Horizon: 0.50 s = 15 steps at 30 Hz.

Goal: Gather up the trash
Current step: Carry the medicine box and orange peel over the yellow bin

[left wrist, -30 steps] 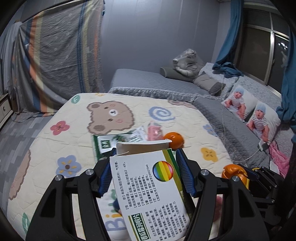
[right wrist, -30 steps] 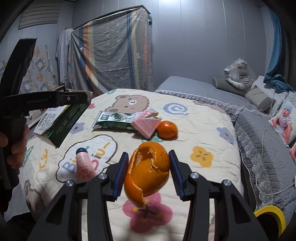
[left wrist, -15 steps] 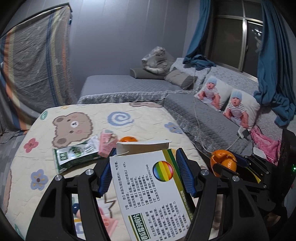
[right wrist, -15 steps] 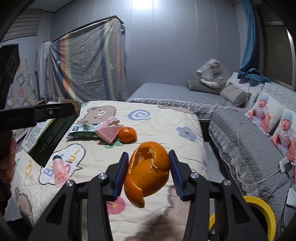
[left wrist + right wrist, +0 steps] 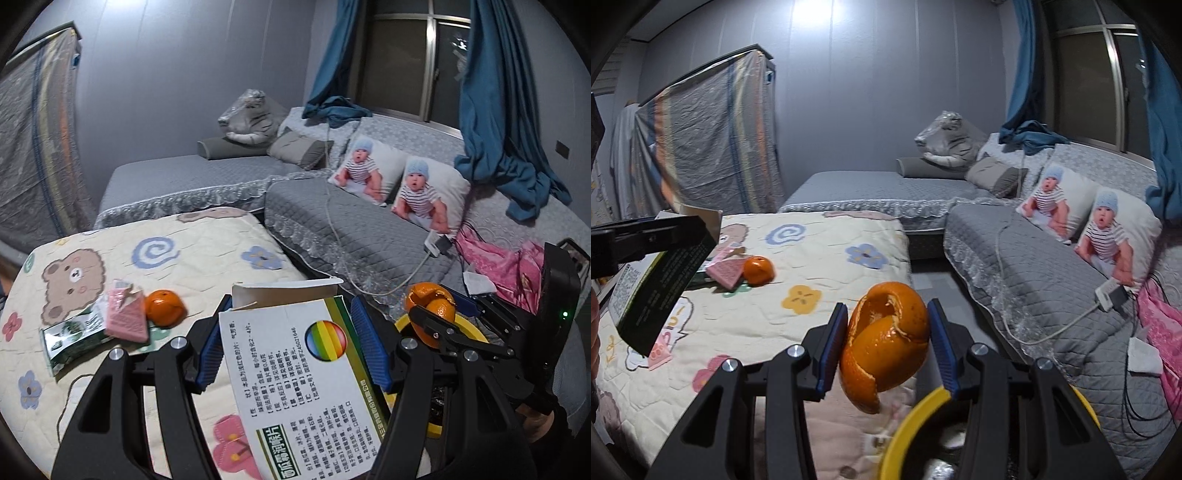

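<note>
Left tongs (image 5: 291,350) clamp a white-and-green printed cardboard medicine box (image 5: 295,376) above the cartoon-print quilted bed (image 5: 207,258), where a whole orange (image 5: 164,308) touches a pink packet (image 5: 125,317).

Right tongs (image 5: 888,343) grip a curled orange peel (image 5: 886,339) over the yellow-rimmed bin (image 5: 916,417) beside the bed.

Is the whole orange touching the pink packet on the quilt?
Touching. In the left wrist view the whole orange sits against the pink packet with no gap; the right wrist view agrees.
</note>
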Available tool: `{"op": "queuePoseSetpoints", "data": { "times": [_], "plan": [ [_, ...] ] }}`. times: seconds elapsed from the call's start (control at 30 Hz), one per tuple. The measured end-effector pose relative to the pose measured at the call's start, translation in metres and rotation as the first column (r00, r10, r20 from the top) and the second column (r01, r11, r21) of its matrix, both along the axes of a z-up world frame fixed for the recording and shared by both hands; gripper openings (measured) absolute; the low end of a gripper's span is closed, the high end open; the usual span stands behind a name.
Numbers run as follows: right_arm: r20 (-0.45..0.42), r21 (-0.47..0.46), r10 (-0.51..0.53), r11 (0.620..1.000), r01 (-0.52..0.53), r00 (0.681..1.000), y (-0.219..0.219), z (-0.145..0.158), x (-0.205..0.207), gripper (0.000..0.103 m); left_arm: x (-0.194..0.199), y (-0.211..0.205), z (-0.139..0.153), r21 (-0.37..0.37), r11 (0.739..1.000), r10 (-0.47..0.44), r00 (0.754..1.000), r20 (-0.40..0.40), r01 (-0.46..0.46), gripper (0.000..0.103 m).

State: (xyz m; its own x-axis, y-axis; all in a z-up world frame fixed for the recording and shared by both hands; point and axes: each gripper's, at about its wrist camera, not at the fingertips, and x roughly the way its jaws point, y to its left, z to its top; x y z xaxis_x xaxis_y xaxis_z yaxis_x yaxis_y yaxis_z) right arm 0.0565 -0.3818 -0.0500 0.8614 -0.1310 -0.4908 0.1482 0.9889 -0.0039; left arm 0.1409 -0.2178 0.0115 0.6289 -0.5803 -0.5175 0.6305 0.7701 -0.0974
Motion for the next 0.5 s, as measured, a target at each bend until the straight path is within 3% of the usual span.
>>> {"op": "queuePoseSetpoints", "data": {
  "times": [0.5],
  "plan": [
    [-0.057,0.002,-0.216,0.976,0.216,0.975,-0.073,-0.03,-0.043,0.042,-0.031,-0.09,-0.008,0.025,0.981,-0.194,0.981,0.016,0.193,0.061]
  ]
}}
